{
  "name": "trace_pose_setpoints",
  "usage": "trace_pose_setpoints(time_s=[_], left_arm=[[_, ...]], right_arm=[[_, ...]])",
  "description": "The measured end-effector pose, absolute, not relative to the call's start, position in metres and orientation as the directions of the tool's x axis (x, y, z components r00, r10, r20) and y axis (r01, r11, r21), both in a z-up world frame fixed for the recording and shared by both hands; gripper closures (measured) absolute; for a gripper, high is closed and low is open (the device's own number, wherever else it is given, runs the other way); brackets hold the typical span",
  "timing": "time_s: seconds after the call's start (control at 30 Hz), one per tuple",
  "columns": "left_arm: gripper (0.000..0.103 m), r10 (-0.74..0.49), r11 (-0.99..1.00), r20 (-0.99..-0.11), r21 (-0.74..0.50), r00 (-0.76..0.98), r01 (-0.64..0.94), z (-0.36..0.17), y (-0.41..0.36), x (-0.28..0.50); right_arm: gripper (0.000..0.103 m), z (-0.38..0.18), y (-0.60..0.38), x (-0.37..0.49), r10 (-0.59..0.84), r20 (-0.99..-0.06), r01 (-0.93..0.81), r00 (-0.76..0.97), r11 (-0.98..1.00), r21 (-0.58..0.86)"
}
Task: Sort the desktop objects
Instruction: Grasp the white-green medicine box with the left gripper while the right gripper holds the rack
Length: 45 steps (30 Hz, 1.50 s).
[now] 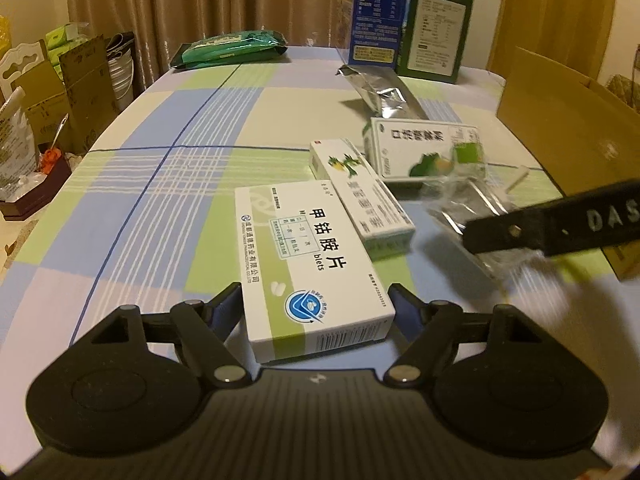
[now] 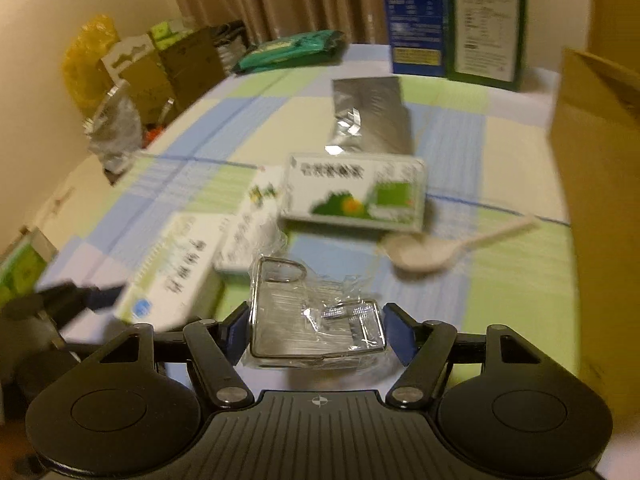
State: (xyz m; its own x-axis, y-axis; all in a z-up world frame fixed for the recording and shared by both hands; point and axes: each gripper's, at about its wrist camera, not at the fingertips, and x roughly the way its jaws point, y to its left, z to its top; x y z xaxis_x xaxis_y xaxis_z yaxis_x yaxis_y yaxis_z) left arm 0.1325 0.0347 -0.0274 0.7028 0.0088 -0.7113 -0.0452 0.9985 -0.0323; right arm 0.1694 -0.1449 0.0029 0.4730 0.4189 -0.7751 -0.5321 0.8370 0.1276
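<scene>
A white and green tablet box (image 1: 312, 268) lies on the checked tablecloth between the fingers of my left gripper (image 1: 316, 308); the jaws stand wide at its sides and I cannot see them pressing it. It also shows in the right wrist view (image 2: 176, 276). My right gripper (image 2: 316, 332) has its jaws either side of a clear phone case in plastic wrap (image 2: 316, 312), also seen in the left wrist view (image 1: 468, 204). Two more medicine boxes, a narrow one (image 1: 360, 188) and a wider one (image 1: 424, 146), lie beyond. A white plastic spoon (image 2: 444, 248) lies to the right.
A silver foil pouch (image 1: 384, 88), a green packet (image 1: 232, 48), and tall blue (image 1: 378, 12) and green (image 1: 436, 28) cartons stand at the back. A cardboard box (image 1: 568, 128) is at the right. Boxes and clutter (image 1: 48, 100) line the left beyond the table edge.
</scene>
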Motion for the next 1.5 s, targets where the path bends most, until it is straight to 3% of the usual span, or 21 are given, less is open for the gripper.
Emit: trace_pose_setpoints(time_s=[0.13,0.27,0.4,0.47,0.63,1.13,1.27,1.5], left_arm=[[0.029,-0.011,0.999,-0.704,-0.038,0.71,-0.022,-0.02,0.031,0.111],[0.029,-0.04,0.998,-0.705,-0.064,0.708,-0.008,-0.019,0.027,0.088],[0.029,-0.017,0.999,-0.697,-0.033,0.717,-0.008,-0.021,0.022,0.072],[0.024,0.0,1.0,-0.691,-0.014,0.722,-0.014,-0.02,0.022,0.07],[0.021,0.01,0.999,-0.68,-0.023,0.733,-0.034,-0.019,0.025,0.072],[0.019,0.002,0.998,-0.697,-0.044,0.717,-0.045,-0.028,0.024,0.082],[0.019,0.004,0.998,-0.699,-0.043,0.715,-0.048,-0.03,0.022,0.087],[0.019,0.043,0.997,-0.697,-0.011,0.716,-0.07,-0.034,0.019,0.094]], right_arm=[[0.037,0.004,-0.16,0.138,0.332,-0.782,-0.495,0.527,0.868,0.035],[0.036,-0.001,-0.169,0.121,0.337,-0.783,-0.483,0.523,0.874,0.054],[0.025,-0.001,-0.173,0.11,0.355,-0.764,-0.489,0.539,0.87,0.059],[0.019,-0.002,-0.176,0.107,0.338,-0.761,-0.481,0.554,0.876,0.039],[0.016,-0.011,-0.18,0.111,0.358,-0.771,-0.471,0.527,0.878,0.085],[0.018,-0.023,-0.166,0.115,0.362,-0.78,-0.514,0.511,0.856,0.06],[0.03,-0.024,-0.164,0.115,0.348,-0.782,-0.519,0.517,0.854,0.036],[0.032,-0.025,-0.165,0.117,0.352,-0.781,-0.514,0.515,0.856,0.047]])
